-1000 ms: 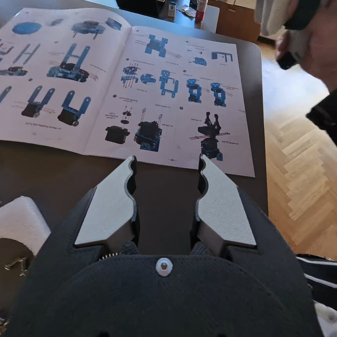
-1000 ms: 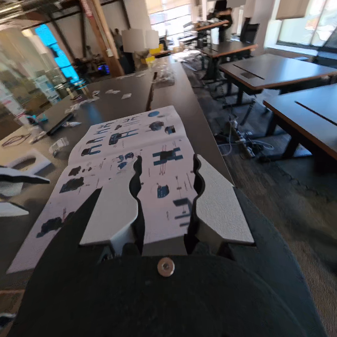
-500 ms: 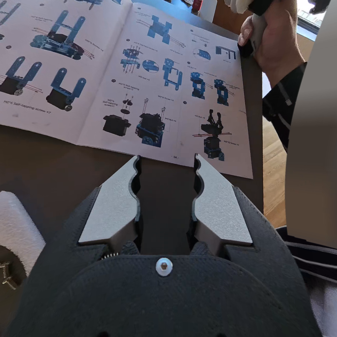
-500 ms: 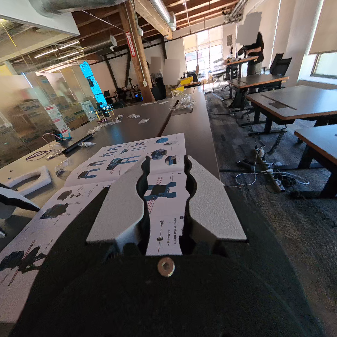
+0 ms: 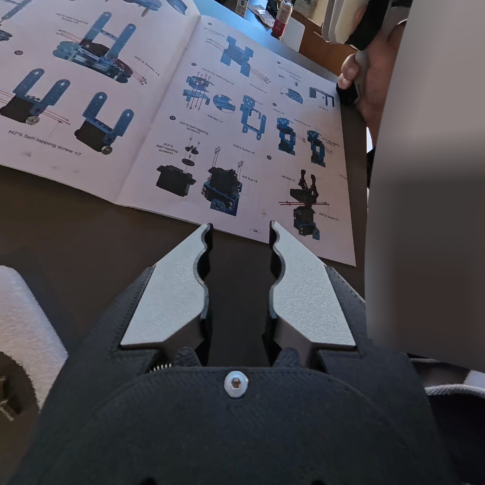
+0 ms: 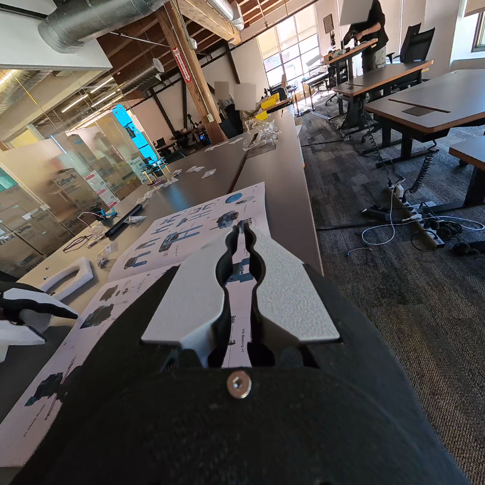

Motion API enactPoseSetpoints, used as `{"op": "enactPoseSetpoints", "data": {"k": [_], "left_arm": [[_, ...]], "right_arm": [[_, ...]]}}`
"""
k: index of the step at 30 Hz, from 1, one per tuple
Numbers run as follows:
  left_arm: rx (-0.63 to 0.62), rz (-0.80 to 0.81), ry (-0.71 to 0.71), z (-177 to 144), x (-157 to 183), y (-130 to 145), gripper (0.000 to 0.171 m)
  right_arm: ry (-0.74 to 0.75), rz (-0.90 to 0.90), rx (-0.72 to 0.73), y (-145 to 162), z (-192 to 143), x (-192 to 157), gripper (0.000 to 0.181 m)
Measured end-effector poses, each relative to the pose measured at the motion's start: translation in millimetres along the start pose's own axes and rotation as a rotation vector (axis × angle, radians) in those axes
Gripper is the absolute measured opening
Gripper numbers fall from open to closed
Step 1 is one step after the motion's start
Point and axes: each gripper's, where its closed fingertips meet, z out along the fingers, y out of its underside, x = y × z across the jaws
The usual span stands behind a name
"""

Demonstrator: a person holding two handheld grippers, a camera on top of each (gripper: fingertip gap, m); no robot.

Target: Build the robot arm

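An open instruction booklet with blue and black part drawings lies flat on the dark table. My left gripper is open and empty, low over the table, its fingertips at the booklet's near edge. A hand holding the other tool shows at the booklet's far right corner. My right gripper hovers over the booklet's right page near the table's right edge. Its jaws are together at the tips, and I see nothing between them.
A white foam piece lies left of my left gripper, with a screw beside it; it also shows in the right wrist view. Farther along the table are small part bags, a black cylinder and crumpled plastic. Desks and floor cables lie to the right. Some 30 cm of space lies between my two pairs of fingers.
My right gripper has closed from open and has tilted up while moving over the booklet. My left gripper has moved closer to the booklet's near edge, its jaws a little narrower.
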Motion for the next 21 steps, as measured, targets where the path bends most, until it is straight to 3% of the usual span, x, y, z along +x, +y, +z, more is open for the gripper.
{"op": "enactPoseSetpoints", "data": {"k": [21], "left_arm": [[-0.013, 0.026, -0.006, 1.2, 1.5, 1.8, 0.04]], "right_arm": [[0.015, 0.008, 0.022, -2.5, -2.3, 3.3, 0.002]]}}
